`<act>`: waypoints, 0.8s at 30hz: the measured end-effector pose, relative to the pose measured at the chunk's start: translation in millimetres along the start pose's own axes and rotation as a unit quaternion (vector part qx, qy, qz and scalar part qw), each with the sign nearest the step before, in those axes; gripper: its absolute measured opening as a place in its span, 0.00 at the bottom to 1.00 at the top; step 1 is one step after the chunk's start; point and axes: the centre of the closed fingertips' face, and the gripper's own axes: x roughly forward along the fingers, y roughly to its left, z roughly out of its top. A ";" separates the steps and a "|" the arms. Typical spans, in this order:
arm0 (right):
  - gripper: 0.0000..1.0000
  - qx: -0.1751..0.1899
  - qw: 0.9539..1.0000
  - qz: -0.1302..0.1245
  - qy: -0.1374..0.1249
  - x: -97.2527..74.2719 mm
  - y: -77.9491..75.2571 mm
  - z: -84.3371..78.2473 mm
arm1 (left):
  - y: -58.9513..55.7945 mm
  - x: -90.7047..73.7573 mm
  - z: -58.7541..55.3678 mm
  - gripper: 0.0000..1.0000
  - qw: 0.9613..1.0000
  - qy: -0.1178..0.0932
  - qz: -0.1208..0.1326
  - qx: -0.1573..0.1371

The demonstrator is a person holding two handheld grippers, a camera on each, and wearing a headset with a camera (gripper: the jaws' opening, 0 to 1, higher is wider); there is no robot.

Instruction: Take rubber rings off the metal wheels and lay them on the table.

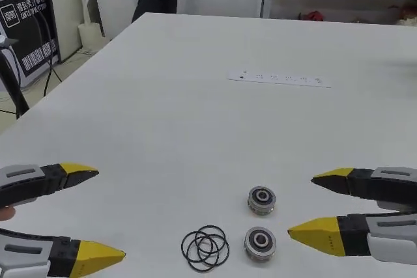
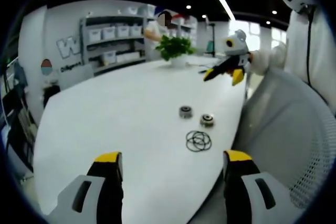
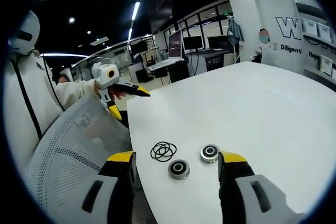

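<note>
Rubber rings (image 1: pixel 205 248) lie loose on the white table (image 1: pixel 195 115), near its front edge, in an overlapping black cluster.

1. Table: the surface around the parts is bare and nothing stands between either gripper and the parts. A white power strip (image 1: pixel 280 79) lies well beyond them.
2. Mesh chair (image 3: pixel 79 140): at the table's near edge, beside the person in white.
3. Left gripper (image 1: pixel 111 213): jaws wide open, holding nothing, above the table well to the left of the rings.
4. Right gripper (image 1: pixel 301 204): jaws wide open, holding nothing, just right of the wheels and not touching them.
5. Metal wheels: two, lying flat. The far wheel (image 1: pixel 261 200) sits just beyond the near wheel (image 1: pixel 260 243), apart from it. The near wheel is just right of the ring cluster. Whether either wheel bears a ring cannot be told.
</note>
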 end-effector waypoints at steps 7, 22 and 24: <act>0.71 -0.002 1.000 -0.018 -0.007 -6.9 -8.6 -9.9 | 5.7 -4.1 -8.0 0.81 1.000 -0.002 0.011 -0.014; 0.83 0.000 1.000 -0.017 0.015 -11.7 -6.7 -42.0 | 16.4 -4.1 -30.3 0.83 0.999 0.003 0.025 -0.033; 0.84 0.003 1.000 -0.019 0.017 -12.5 -8.2 -46.4 | 16.8 -3.9 -31.4 0.83 0.999 0.003 0.025 -0.036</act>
